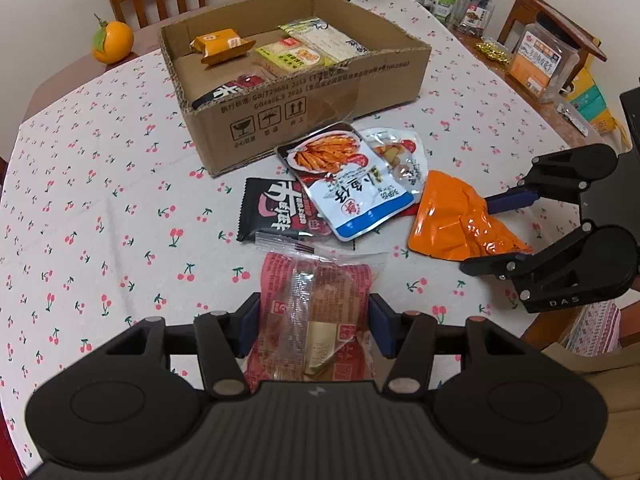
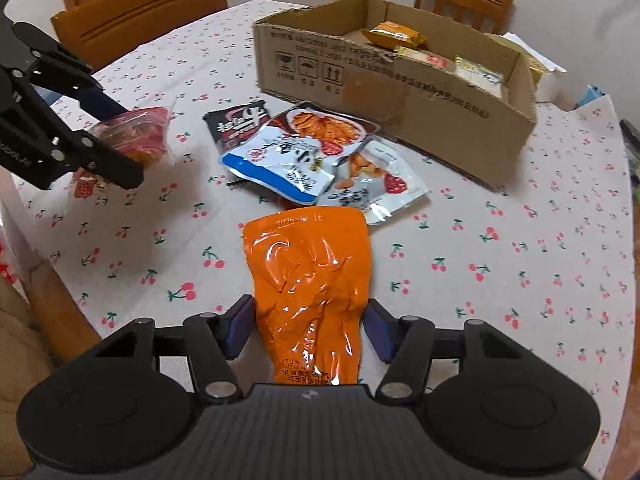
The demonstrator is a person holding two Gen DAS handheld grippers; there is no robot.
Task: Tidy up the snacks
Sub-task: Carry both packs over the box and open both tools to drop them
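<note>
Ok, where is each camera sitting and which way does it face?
Left wrist: on the left gripper, angled down across the table toward the cardboard box; its own fingers clamp a red pastry packet; the right gripper shows at right.
Right wrist: on the right gripper, angled down toward the same box; an orange pouch lies between its fingers; the left gripper shows at left.
Shared: box, pouch, packet, the orange fruit, both grippers.

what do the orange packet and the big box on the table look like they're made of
Orange packet: looks like glossy plastic film or foil laminate; it wrinkles and throws bright highlights. Box: brown corrugated cardboard, matte, with fluting showing along the torn top edge and handling symbols printed on its side.
</note>
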